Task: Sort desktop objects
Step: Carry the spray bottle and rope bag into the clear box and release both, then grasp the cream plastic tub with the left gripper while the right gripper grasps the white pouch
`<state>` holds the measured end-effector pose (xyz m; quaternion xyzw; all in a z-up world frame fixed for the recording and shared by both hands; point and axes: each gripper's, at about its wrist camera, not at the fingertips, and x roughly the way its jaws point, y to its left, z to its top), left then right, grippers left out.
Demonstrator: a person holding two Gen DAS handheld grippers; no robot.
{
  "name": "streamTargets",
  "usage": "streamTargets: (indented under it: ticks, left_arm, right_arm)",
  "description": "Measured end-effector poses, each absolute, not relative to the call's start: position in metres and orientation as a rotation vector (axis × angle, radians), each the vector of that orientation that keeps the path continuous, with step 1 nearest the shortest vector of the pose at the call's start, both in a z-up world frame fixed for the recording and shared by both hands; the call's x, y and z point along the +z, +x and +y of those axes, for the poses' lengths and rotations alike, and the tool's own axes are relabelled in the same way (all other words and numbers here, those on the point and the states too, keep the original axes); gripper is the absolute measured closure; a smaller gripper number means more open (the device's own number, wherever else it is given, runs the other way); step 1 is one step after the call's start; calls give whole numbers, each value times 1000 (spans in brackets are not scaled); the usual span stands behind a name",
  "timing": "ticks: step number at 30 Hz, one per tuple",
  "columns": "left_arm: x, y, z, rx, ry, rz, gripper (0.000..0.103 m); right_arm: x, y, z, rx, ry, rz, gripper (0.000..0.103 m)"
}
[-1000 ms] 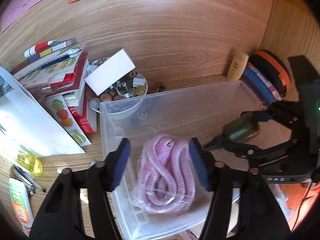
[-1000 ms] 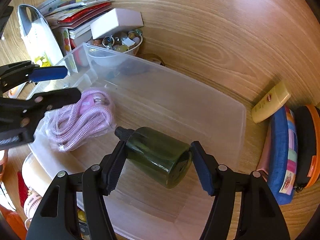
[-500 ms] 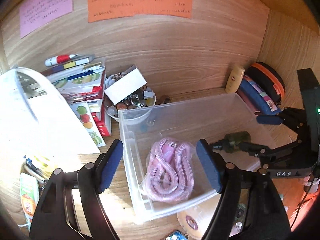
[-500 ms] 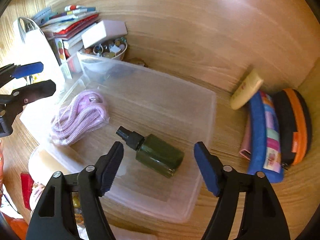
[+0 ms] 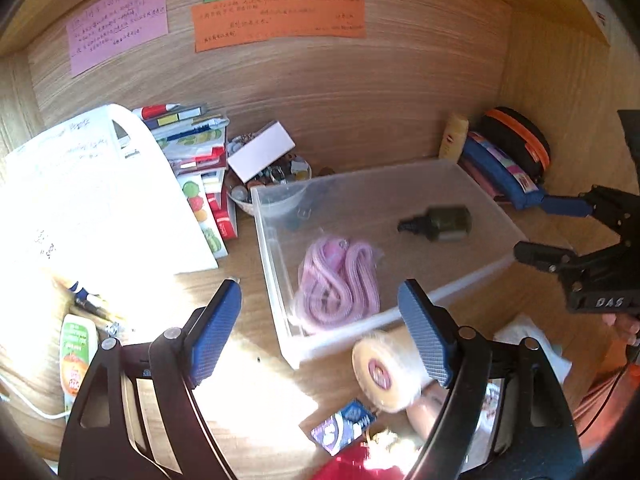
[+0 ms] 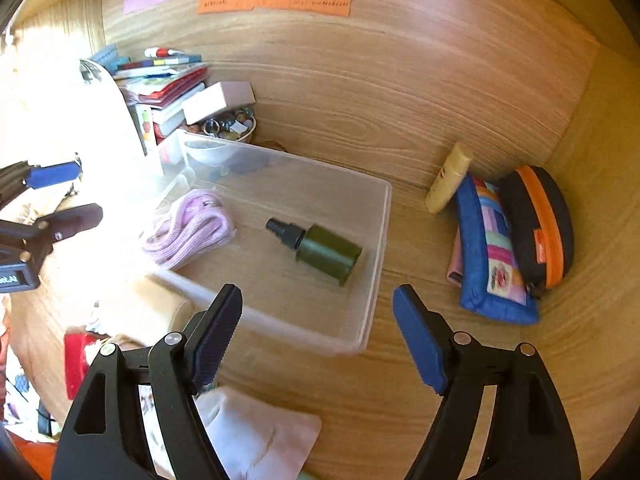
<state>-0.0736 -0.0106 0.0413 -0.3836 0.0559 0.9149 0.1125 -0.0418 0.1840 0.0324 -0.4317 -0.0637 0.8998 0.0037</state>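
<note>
two items in clear bin | green bottle | pink rope

Hard sunlight is pouring in from the left, and the white paper sheet by the desk's left edge is blown out to pure glare. In the right wrist view that same flare swallows the stack of booklets at its lower end. A bright patch lies on the wooden desk near its front edge, with the black gripper frames dark against it. The far right corner sits in warm, softer light. The roll of tape and the pink cord look smeared with motion blur. Fisheye bending curves the back panel, and the frame corners go black.
</note>
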Motion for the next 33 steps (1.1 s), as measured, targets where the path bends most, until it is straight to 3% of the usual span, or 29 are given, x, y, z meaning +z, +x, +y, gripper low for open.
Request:
streamTargets:
  ticks: [4,8,15,23,33]
  left_arm:
    - [36,-62,-7,2668,-1142,185,21]
    - [24,-56,-1,2614,-1189,170,15]
    - [5,-54,16,2535,-1263,144,15]
    - [-18,-55,33,2452,-1351,151,15]
    - [-40,-67,50,2386,-1439,135,15]
  right_arm:
    - [33,-22,182,2833,-1332,-181,21]
    - [29,1,181,2845,-1311,-167,21]
    - [12,23,175,2878,-1396,-55,21]
    - [-11,50,152,2874,-1416,-212,21]
    - [-14,77,161,2894,-1455,-146,21]
